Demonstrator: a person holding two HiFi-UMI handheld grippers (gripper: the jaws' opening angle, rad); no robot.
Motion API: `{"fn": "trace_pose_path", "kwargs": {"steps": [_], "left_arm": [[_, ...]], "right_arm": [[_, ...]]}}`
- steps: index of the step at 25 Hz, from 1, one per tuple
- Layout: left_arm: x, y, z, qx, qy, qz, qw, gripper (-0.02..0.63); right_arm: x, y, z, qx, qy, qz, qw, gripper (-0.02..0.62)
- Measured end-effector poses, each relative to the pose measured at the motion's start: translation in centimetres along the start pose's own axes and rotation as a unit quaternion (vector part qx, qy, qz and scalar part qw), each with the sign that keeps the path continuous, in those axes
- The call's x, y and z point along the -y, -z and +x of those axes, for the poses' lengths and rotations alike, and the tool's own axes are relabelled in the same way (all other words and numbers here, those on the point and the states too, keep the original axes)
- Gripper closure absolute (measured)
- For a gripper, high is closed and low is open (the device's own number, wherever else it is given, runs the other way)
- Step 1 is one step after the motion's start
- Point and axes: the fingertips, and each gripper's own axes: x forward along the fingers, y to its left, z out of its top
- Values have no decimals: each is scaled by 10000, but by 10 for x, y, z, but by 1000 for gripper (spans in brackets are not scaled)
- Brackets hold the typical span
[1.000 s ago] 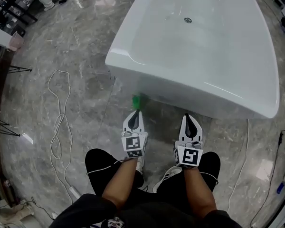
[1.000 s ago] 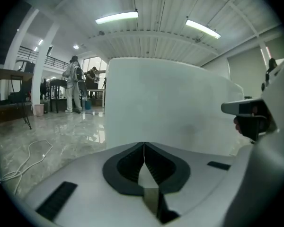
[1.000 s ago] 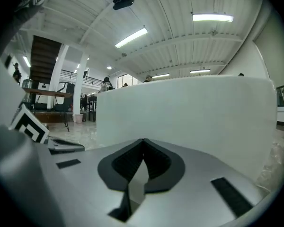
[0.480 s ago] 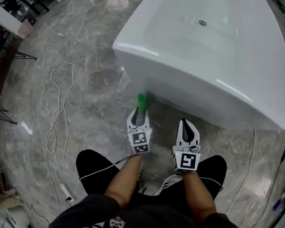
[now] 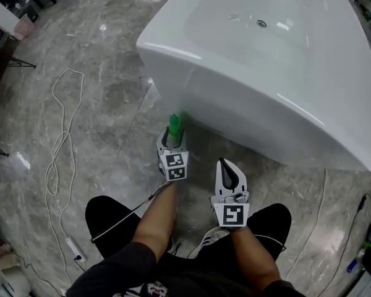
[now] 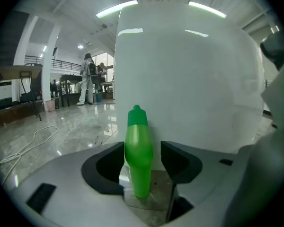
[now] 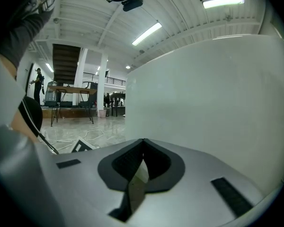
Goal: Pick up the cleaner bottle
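A green cleaner bottle with a green cap stands upright on the marble floor against the white bathtub's outer wall. My left gripper is low beside the tub, its jaws opening, and the bottle stands between the black pads without being pressed. From the head view the bottle's cap pokes out just beyond the left gripper. My right gripper hangs to the right, nearer my knees, shut with nothing in it; its view has the closed pads facing the tub wall.
A white cable loops over the floor to the left, ending at a power strip. My legs and shoes are below the grippers. People and tables stand far off in the hall.
Both grippers have sunk toward the floor and moved forward. The left one went from shut to wide apart and now straddles the green bottle.
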Motion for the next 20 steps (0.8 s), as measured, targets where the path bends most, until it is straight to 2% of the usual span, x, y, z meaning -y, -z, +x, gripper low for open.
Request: {"fn": "trace_pose_path", "kwargs": {"steps": [5,12,20], "left_arm": [[-6,11,28,-69,-95,-61,9999,377],[-10,19,54,-123,103,178,9997,399],[-8,17,66,-129,238,128,9996,413]], "right_arm": [[-2,6,0,-6,-31,-6,10000,578],[17,15,-4,-177,307,79,9993,578],[44,21,-12,-250,612,-20,9978,578]]}}
